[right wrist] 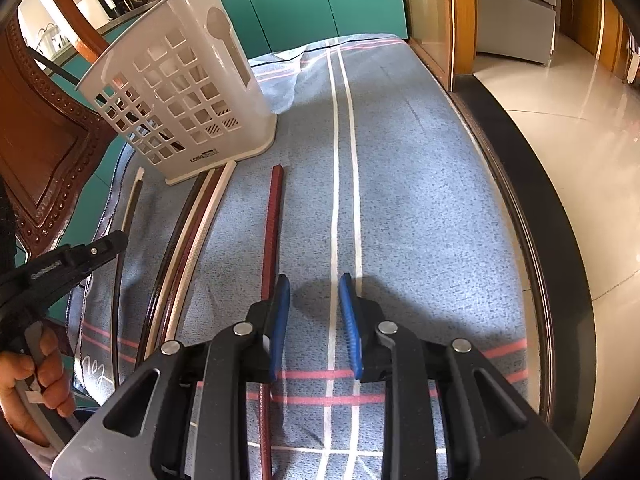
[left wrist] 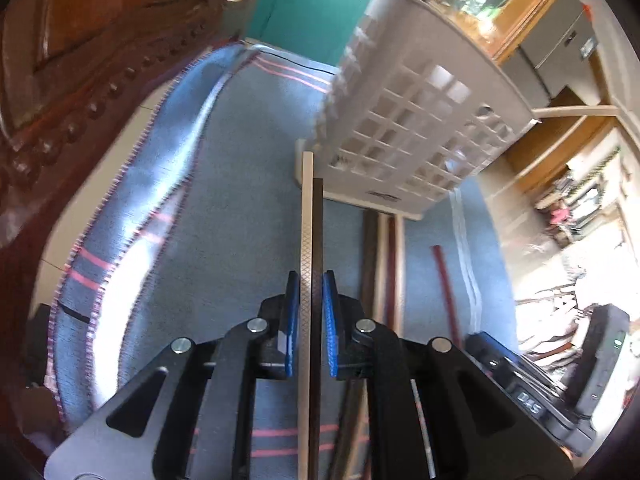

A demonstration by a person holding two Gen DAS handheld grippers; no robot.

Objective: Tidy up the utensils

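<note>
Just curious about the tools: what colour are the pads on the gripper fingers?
Blue, textured pads on black fingers; the right wrist view shows them best.

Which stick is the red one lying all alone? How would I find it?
Start at the white holder with square holes, standing on the blue-grey cloth. A bundle of chopsticks lies touching in front of its base. The red chopstick lies apart, between that bundle and the cloth's two white stripes: a single dark red stick.

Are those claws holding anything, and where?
The left claw pinches two chopsticks, one pale, one dark, partway along their shafts. The right claw is open, holding nothing.
</note>
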